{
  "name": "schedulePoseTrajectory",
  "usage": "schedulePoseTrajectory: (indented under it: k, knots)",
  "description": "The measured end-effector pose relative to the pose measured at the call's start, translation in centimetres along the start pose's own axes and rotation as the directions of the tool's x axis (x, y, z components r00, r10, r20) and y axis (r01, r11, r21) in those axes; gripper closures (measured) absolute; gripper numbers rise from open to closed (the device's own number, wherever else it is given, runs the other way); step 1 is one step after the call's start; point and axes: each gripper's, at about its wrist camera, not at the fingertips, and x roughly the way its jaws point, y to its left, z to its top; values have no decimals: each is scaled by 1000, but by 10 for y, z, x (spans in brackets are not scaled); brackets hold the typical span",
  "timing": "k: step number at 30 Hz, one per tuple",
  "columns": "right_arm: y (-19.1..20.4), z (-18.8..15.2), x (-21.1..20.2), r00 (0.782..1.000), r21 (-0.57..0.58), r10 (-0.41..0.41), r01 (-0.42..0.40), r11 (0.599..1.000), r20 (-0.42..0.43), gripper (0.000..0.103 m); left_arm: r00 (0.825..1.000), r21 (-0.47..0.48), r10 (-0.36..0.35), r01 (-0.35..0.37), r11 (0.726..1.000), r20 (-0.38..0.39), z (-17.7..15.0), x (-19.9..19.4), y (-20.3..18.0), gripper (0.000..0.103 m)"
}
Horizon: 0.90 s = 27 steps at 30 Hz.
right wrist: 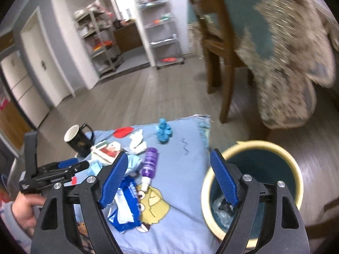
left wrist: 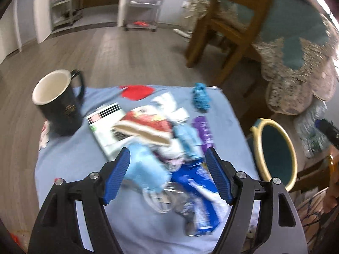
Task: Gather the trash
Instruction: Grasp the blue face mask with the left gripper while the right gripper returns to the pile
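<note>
A pile of trash lies on the blue-clothed table (left wrist: 70, 165): a blue wrapper (left wrist: 199, 186), a light blue crumpled piece (left wrist: 144, 169), a red packet (left wrist: 152, 122), a purple bottle (left wrist: 203, 131) and white tissues (left wrist: 169, 105). My left gripper (left wrist: 167, 177) is open, jaws either side of the pile, just above it. My right gripper (right wrist: 169, 180) is open and empty, between the pile (right wrist: 127, 201) and the cream-rimmed bin (right wrist: 252, 148), which holds some trash. The purple bottle (right wrist: 150, 163) lies near its left finger. The left gripper (right wrist: 63, 169) shows in the right wrist view.
A black mug (left wrist: 57, 103) stands at the table's far left, beside a white box (left wrist: 106, 127). A blue crumpled thing (left wrist: 200, 97) and a red patch (left wrist: 136, 91) lie at the far edge. The bin (left wrist: 273, 154) stands right of the table. A wooden chair (left wrist: 224, 25) and draped table stand beyond.
</note>
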Motion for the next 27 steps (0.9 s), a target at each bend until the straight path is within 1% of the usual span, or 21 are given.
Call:
schedulePoseTrajectory:
  k: [2, 5, 8, 10, 11, 12, 14, 15, 18, 20, 22, 25, 27]
  knots:
    - [9, 2, 8, 1000, -35, 12, -12, 999, -10, 22, 1000, -17, 9, -9, 1000, -17, -5, 10, 12, 31]
    - [18, 0, 19, 999, -63, 27, -28, 998, -23, 22, 997, -41, 25, -28, 999, -69, -15, 30, 30, 31]
    - [21, -5, 28, 999, -66, 35, -37, 997, -32, 22, 995, -23, 30, -33, 999, -94, -18, 45, 36, 31]
    - [22, -8, 32, 999, -61, 34, -36, 997, -41, 22, 995, -23, 20, -23, 999, -100, -18, 51, 38, 32]
    - [22, -10, 35, 998, -58, 36, -39, 998, -47, 22, 995, -29, 14, -17, 999, -100, -19, 52, 38, 36]
    - [22, -12, 37, 998, -58, 37, -40, 998, -53, 22, 995, -32, 4, -8, 999, -105, -18, 53, 38, 44]
    - [22, -14, 41, 997, -60, 36, -39, 997, -64, 22, 993, -31, -13, 9, 999, -116, -18, 53, 38, 55]
    - [22, -15, 43, 997, -58, 37, -41, 998, -70, 22, 993, -27, -16, 13, 1000, -121, -18, 53, 38, 63]
    - [23, -18, 50, 995, -55, 41, -46, 997, -95, 22, 992, -2, -26, 26, 1000, -127, -22, 49, 34, 72]
    - [27, -21, 55, 993, -60, 49, -56, 997, -110, 22, 991, 6, -23, 24, 1000, -130, -23, 45, 32, 78]
    - [31, -24, 57, 992, -71, 52, -61, 996, -118, 22, 991, -15, -33, 32, 999, -126, -26, 37, 35, 81]
    - [43, -29, 61, 989, -101, 81, -94, 990, -126, 22, 993, -55, -54, 48, 997, -106, -27, 17, 40, 81]
    - [51, -31, 65, 986, -118, 95, -111, 987, -134, 22, 996, -61, -50, 45, 997, -76, -25, 0, 42, 81]
